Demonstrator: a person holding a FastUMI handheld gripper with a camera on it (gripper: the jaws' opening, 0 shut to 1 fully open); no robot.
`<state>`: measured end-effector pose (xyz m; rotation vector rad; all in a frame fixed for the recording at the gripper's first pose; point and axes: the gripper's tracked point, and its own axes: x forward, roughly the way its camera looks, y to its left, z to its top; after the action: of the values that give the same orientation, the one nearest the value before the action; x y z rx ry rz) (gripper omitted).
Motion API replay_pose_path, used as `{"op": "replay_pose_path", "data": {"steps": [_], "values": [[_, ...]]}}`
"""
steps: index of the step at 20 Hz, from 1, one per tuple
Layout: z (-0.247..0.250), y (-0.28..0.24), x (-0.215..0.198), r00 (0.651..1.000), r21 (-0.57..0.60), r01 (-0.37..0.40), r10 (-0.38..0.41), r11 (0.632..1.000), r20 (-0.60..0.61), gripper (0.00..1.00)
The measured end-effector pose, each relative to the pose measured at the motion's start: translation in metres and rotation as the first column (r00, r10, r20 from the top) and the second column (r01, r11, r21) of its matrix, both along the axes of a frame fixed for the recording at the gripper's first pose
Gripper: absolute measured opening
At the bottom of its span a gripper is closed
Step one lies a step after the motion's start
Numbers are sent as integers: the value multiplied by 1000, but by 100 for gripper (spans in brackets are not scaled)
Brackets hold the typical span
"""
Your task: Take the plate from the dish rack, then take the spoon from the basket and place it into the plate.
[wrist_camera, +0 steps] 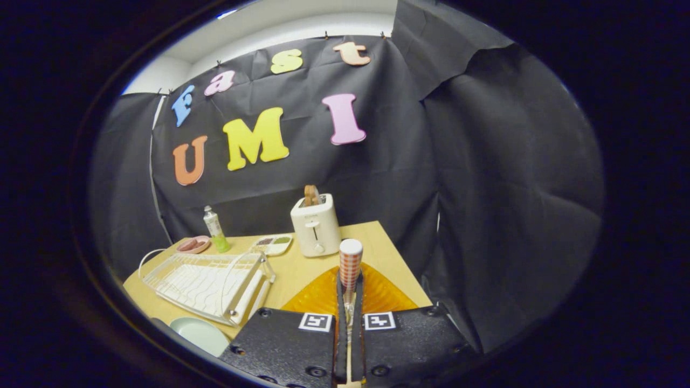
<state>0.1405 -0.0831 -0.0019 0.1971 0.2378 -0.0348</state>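
My gripper [350,288] is shut on the spoon [350,263], both black fingers [340,302] pressing on it. The spoon's orange-and-white checked handle with a white end sticks up above the fingertips; its bowl is hidden between the fingers. Directly beneath and just ahead of the fingers lies the ribbed orange basket [315,296]. The pale green plate [202,334] lies flat on the wooden table [380,242], left of the gripper and in front of the white wire dish rack [205,280], which holds nothing.
A white toaster [315,223] with a slice of bread stands beyond the basket. Left of it are a small compartment tray [274,244], a green-and-white tube [215,229] and a pink dish [193,245]. The table's right edge runs close to the basket.
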Motion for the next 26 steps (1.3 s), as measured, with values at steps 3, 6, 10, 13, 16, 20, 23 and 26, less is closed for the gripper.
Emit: {"op": "replay_pose_path", "data": {"steps": [3, 6, 10, 13, 16, 20, 23, 26], "values": [[47, 13, -23, 996, -23, 16, -14, 1000, 90, 8], [62, 52, -43, 993, -47, -34, 40, 998, 112, 8], [53, 116, -73, 989, -29, -120, 122, 992, 81, 8], [39, 170, -92, 981, -35, -177, 179, 984, 70, 8], [17, 221, -107, 968, -50, -246, 248, 968, 38, 8], [-12, 277, -119, 936, -36, -352, 352, 935, -18, 8], [-36, 303, -121, 921, -33, -387, 385, 921, -64, 8], [-55, 316, -122, 912, -49, -403, 396, 914, -103, 8]]}}
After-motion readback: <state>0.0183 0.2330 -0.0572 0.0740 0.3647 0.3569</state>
